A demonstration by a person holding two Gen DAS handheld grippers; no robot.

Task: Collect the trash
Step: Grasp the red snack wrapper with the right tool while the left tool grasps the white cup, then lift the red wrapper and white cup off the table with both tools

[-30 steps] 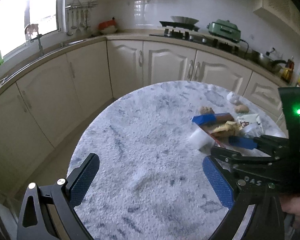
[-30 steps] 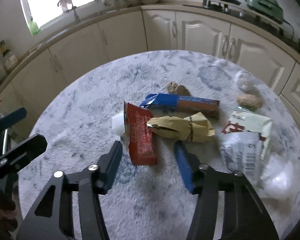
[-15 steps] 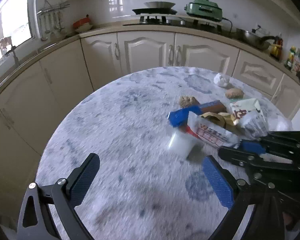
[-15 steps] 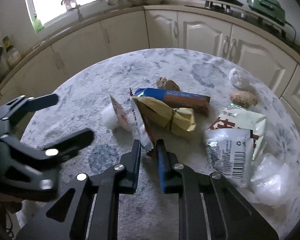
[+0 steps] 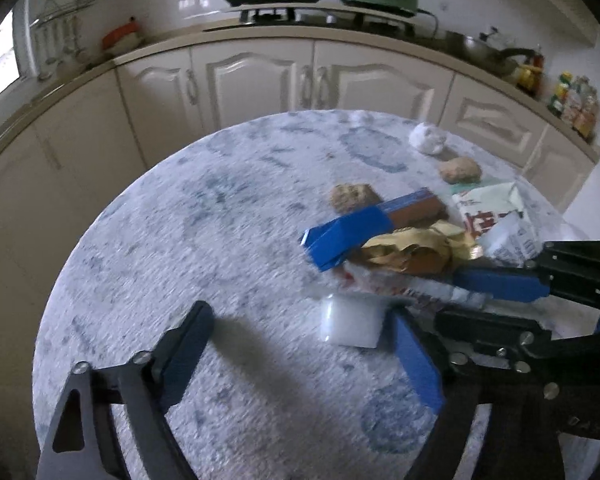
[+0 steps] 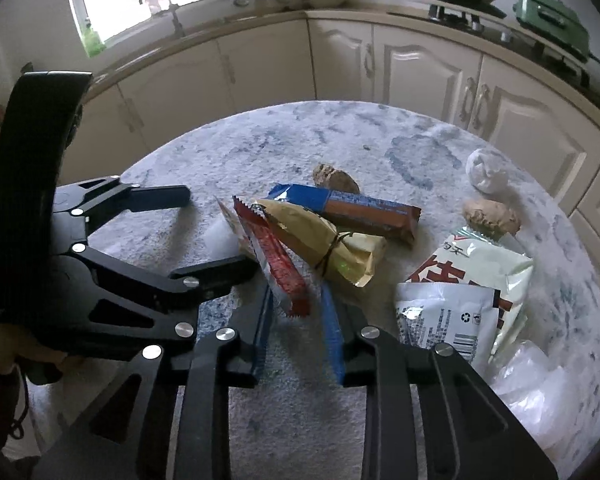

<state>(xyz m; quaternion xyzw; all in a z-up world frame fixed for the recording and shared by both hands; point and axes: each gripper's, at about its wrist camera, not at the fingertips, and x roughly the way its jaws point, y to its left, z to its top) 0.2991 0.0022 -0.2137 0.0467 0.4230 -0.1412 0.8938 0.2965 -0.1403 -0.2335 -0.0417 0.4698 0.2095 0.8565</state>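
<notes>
A pile of wrappers lies on the round marbled table (image 5: 204, 220). A small white cup (image 5: 352, 324) stands at the pile's near edge, between the fingers of my left gripper (image 5: 300, 320). Its jaws are closing; the right finger is beside the cup and the left finger is well apart. My right gripper (image 6: 298, 308) is opening, and a red wrapper (image 6: 276, 260) stands on edge between its pads with a gap on each side. A gold wrapper (image 6: 324, 240) and a blue-brown bar wrapper (image 6: 360, 208) lie behind it. In the right wrist view the cup (image 6: 220, 236) is half hidden by the wrapper.
Right of the pile are a white-green packet (image 6: 472, 264), a silver packet (image 6: 444, 320) and a clear plastic bag (image 6: 540, 380). A crumpled tissue (image 6: 486, 172) and two brown lumps (image 6: 492, 216) (image 6: 336, 178) lie further back. Cream kitchen cabinets (image 5: 260, 76) curve behind the table.
My left gripper came in and down to straddle the cup, and its jaws narrowed. My right gripper shut on the red wrapper, tipped it up on edge, then loosened.
</notes>
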